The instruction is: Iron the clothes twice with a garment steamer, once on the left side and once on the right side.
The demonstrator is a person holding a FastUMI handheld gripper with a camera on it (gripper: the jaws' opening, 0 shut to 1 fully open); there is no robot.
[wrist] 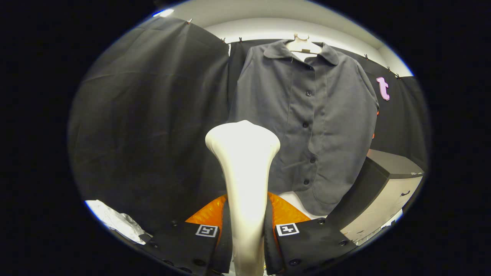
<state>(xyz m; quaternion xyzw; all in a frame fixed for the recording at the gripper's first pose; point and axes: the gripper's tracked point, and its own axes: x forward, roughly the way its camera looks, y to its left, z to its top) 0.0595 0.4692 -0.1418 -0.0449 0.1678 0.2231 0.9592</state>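
One garment steamer (244, 180) stands clamped in the gripper (245, 245).
Both fingers (191, 245) press its white handle, its head upright just ahead; the grey shirt (307, 122) hangs farther right on a hanger (303, 44), beside a cabinet (387, 191).

Tool (247, 234) fingers clamp both sides of white garment steamer (244, 168) handle; steamer head stands upright just ahead. Beyond it, dark grey buttoned shirt (310, 122) hangs on white hanger (303, 44) against black booth wall, steamer head near shirt's lower left front, apart from it. Grey cabinet w/ drawers (391, 184) right of shirt.
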